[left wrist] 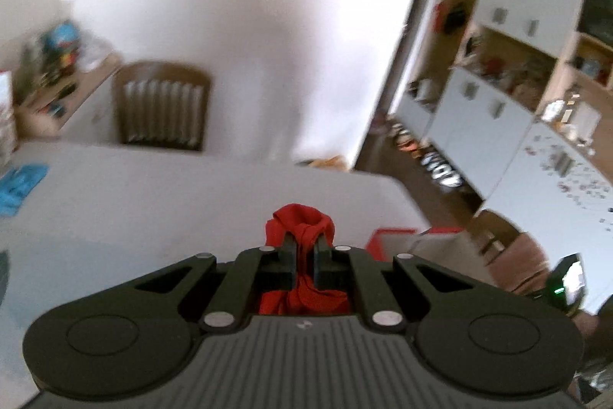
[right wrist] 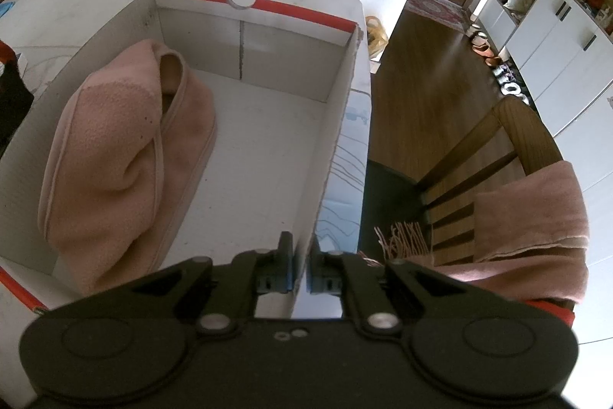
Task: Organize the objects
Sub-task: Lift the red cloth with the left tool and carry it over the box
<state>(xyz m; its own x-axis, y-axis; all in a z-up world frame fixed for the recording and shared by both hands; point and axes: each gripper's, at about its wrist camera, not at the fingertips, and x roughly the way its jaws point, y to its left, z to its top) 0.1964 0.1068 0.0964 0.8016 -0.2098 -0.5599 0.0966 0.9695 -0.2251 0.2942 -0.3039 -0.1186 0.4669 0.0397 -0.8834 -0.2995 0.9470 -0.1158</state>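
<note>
The left claw (left wrist: 305, 248) is clenched on a bunched red cloth (left wrist: 300, 223), held up above the white surface (left wrist: 153, 194), with folds spilling out past the fingertips and hanging down between them. The right claw (right wrist: 300, 255) pinches the near right wall of an open white cardboard box (right wrist: 337, 125) with red-edged rims. Inside the box, along its left side, lies a folded pink fleece towel (right wrist: 115, 156). Beyond the surface's right edge, a pink fringed scarf (right wrist: 532, 217) drapes over a wooden chair (right wrist: 509, 125).
</note>
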